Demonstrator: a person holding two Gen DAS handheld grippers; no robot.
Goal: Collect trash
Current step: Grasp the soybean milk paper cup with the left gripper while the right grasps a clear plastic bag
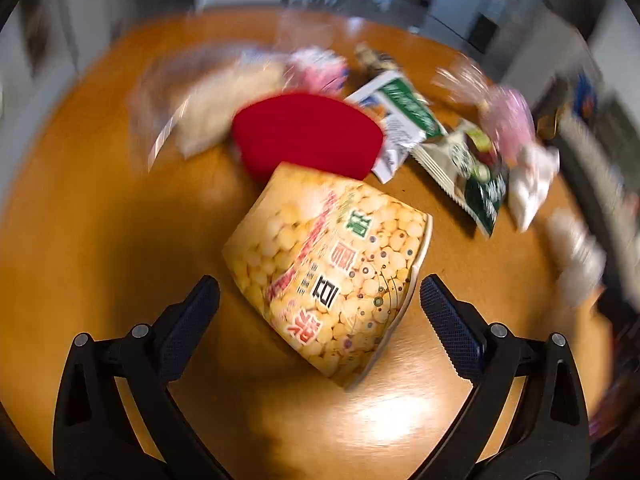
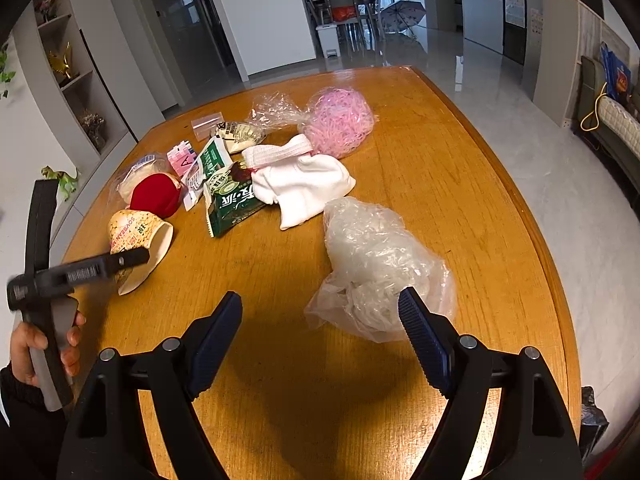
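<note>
A yellow paper cup printed with soybeans lies on its side on the wooden table. My left gripper is open and hovers just above it, one finger on each side. The cup also shows in the right wrist view, with the left gripper over it. My right gripper is open and empty, close to a crumpled clear plastic bag. A red round object, green wrappers, a white cloth and pink shreds in a clear bag lie further back.
The left wrist view is blurred by motion. The table's right edge drops to a glossy tiled floor. A shelf with ornaments stands along the left wall. Dining chairs and an umbrella stand far behind.
</note>
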